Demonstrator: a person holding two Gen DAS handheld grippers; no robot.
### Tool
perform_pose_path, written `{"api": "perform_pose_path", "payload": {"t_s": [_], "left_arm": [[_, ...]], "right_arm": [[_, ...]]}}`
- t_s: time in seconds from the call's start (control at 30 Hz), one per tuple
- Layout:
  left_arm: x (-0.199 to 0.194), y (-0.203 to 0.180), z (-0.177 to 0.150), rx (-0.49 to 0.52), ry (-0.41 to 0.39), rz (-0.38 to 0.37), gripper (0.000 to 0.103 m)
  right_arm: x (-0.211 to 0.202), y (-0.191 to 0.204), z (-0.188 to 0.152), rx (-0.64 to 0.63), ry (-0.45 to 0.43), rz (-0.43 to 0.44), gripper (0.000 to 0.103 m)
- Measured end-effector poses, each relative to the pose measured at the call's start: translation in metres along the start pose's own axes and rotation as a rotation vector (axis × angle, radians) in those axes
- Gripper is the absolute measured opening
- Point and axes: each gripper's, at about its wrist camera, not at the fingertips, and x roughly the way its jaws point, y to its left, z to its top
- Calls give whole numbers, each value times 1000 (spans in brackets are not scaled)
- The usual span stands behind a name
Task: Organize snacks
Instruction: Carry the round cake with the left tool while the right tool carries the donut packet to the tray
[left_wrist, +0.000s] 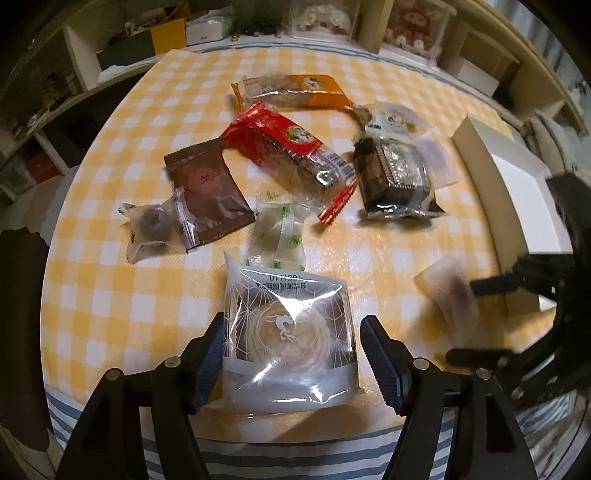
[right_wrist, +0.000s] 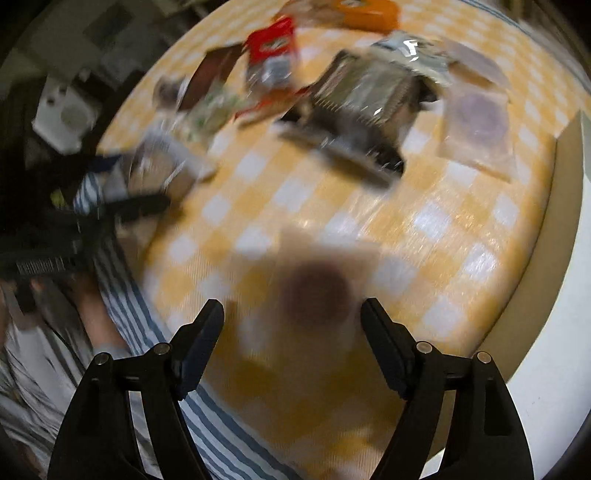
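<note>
My left gripper (left_wrist: 291, 332) is open around a clear-wrapped round pastry (left_wrist: 291, 332) near the table's front edge; its left finger touches the wrapper. My right gripper (right_wrist: 291, 321) is open, with a blurred frosted packet holding a dark round sweet (right_wrist: 314, 291) between its fingers; it also shows in the left wrist view (left_wrist: 448, 291). Whether the packet is touched is unclear. More snacks lie on the yellow checked cloth (left_wrist: 129, 295): a brown sachet (left_wrist: 207, 188), a red pack (left_wrist: 284, 147), an orange pack (left_wrist: 291, 90), a black-wrapped cake (left_wrist: 395, 177), a green-printed clear packet (left_wrist: 280, 229).
A white open box (left_wrist: 517, 192) stands at the table's right side, also at the right edge of the right wrist view (right_wrist: 546, 387). Shelves with boxes and jars line the back. A blue striped cloth (left_wrist: 236, 454) hangs over the front edge.
</note>
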Motion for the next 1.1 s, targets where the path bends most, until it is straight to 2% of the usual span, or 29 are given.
{"api": "perform_pose_path", "payload": {"t_s": [0.2, 0.33, 0.4, 0.67, 0.8, 1.1], "left_arm": [[2, -3, -2, -21, -4, 23, 70], [8, -8, -3, -8, 10, 48, 68], [13, -8, -3, -8, 21, 60, 65], [9, -5, -2, -26, 9, 29, 62], [-9, -5, -1, -28, -53, 1, 62], [-63, -10, -1, -23, -245, -47, 62]], "right_arm": [[6, 8, 3, 128, -21, -97, 76], [8, 14, 7, 163, -38, -187, 64], [9, 19, 8, 175, -50, -205, 57], [4, 24, 2, 201, -87, -225, 51], [-11, 26, 3, 212, -135, -233, 49], [-73, 30, 1, 278, -365, -252, 49]]}}
